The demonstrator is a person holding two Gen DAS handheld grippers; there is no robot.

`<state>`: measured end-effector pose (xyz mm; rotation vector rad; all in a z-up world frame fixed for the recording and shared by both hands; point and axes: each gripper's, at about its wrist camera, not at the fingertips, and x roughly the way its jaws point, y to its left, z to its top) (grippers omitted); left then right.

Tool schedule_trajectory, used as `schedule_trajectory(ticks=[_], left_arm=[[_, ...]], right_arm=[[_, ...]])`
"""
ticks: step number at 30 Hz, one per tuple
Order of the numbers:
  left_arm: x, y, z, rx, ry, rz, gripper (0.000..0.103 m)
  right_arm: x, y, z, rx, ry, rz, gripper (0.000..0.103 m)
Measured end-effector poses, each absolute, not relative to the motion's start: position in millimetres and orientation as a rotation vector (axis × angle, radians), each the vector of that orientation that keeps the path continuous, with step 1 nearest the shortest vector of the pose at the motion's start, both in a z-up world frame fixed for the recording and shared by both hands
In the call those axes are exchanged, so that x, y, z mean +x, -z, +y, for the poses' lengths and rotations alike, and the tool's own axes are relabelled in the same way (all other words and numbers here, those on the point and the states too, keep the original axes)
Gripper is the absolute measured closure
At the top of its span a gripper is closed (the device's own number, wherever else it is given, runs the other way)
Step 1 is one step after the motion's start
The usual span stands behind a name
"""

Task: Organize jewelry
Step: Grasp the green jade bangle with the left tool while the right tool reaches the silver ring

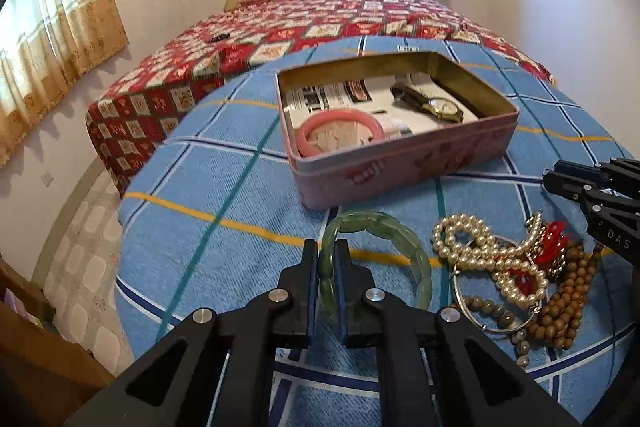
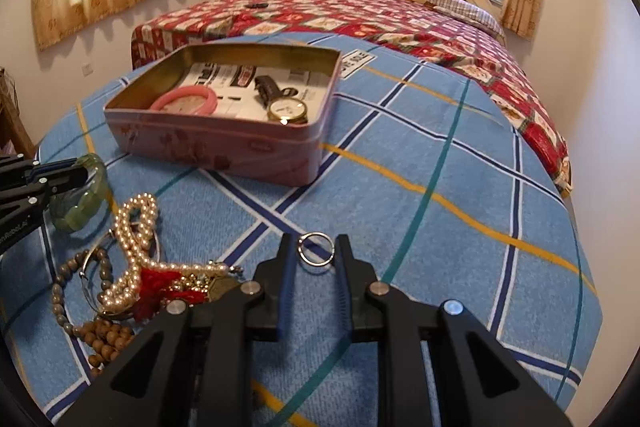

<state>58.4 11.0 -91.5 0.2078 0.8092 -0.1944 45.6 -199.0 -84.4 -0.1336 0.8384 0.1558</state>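
My left gripper (image 1: 326, 247) is shut on the near left side of a green jade bangle (image 1: 420, 263), which rests on the blue checked cloth. From the right wrist view that gripper (image 2: 82, 171) enters at the left edge with the bangle (image 2: 86, 205) in it. My right gripper (image 2: 315, 243) is shut on a small silver ring (image 2: 316, 234), held tilted just above the cloth. An open pink tin (image 1: 400, 167) beyond holds a pink bangle (image 1: 340, 135) and a gold-faced watch (image 1: 438, 105).
A tangled heap lies between the grippers: pearl strands (image 1: 472, 243), brown wooden beads (image 1: 568, 291), a red piece (image 1: 554, 239) and a thin silver bangle (image 1: 492, 327). The blue cloth (image 2: 460, 247) covers the bed's near end; a red quilt (image 2: 360, 7) lies beyond. The floor drops off at left.
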Motion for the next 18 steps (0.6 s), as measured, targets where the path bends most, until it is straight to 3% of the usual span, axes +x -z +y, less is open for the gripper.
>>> schedule_trajectory(ticks=[18], left_arm=[[54, 75, 14, 0.200, 0.183, 0.751, 0.096]], right_arm=[[41, 78, -198, -0.130, -0.142, 0.789, 0.082]])
